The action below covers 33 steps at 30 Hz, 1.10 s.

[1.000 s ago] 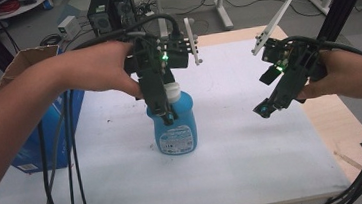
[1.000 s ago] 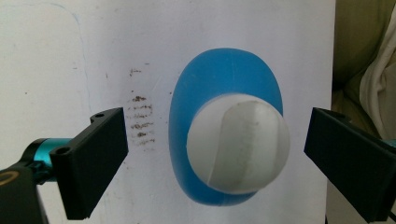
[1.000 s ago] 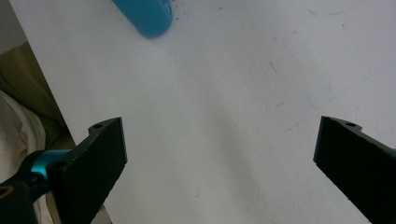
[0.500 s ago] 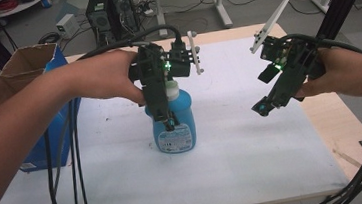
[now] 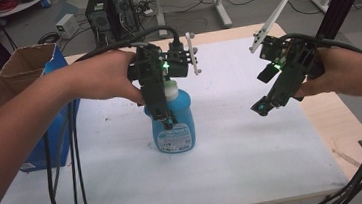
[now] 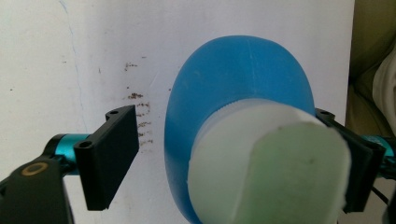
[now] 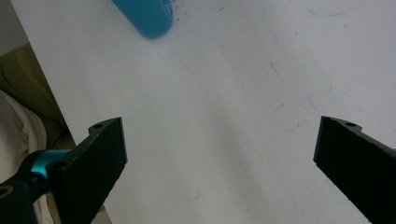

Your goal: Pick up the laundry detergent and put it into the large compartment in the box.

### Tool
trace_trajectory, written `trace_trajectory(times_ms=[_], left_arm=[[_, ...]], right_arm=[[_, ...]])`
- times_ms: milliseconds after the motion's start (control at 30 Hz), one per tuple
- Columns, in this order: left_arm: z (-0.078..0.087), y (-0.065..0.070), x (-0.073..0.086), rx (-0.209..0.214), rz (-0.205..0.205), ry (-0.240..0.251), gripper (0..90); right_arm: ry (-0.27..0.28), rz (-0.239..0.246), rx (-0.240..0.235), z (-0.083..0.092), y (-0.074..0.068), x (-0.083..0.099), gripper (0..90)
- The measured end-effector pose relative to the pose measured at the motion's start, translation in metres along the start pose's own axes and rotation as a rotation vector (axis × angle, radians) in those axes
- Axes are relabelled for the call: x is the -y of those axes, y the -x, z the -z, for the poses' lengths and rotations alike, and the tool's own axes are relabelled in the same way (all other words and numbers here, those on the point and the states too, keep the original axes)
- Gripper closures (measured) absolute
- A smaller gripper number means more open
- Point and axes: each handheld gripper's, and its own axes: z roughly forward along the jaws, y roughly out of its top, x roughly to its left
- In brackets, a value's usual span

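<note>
The blue bottle (image 5: 174, 128) stood upright, cap up; the left claw (image 6: 224, 158), closing, straddled its cap; the right claw (image 7: 219, 163) stayed spread

The blue bottle (image 5: 172, 128) is carrying a pale label (image 5: 173, 139) on its front, seen in the high view, but the print on it is showing too small and blurred to be read. No other lettering, brand, number or sign is showing legibly anywhere, neither on the cardboard box (image 5: 20, 72) at the left nor on the white surface (image 5: 255, 160).
</note>
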Motion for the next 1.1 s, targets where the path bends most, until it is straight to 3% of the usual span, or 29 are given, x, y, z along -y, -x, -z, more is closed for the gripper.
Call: trace_trajectory(times_ms=[467,733,1100], left_arm=[[-0.0013,0.0020,-0.0015,-0.002,-0.008,-0.008,19.2],[-0.0004,0.0027,-0.0020,-0.011,-0.021,-0.010,29.4],[0.0010,0.0051,-0.0024,-0.006,-0.034,-0.003,35.0]], right_arm=[[0.000,0.003,-0.001,0.0000,-0.0003,-0.0003,1.7],[-0.001,0.004,-0.001,-0.0002,-0.0005,-0.0006,1.7],[0.001,0.008,-0.002,-0.0008,-0.0006,-0.0011,1.7]])
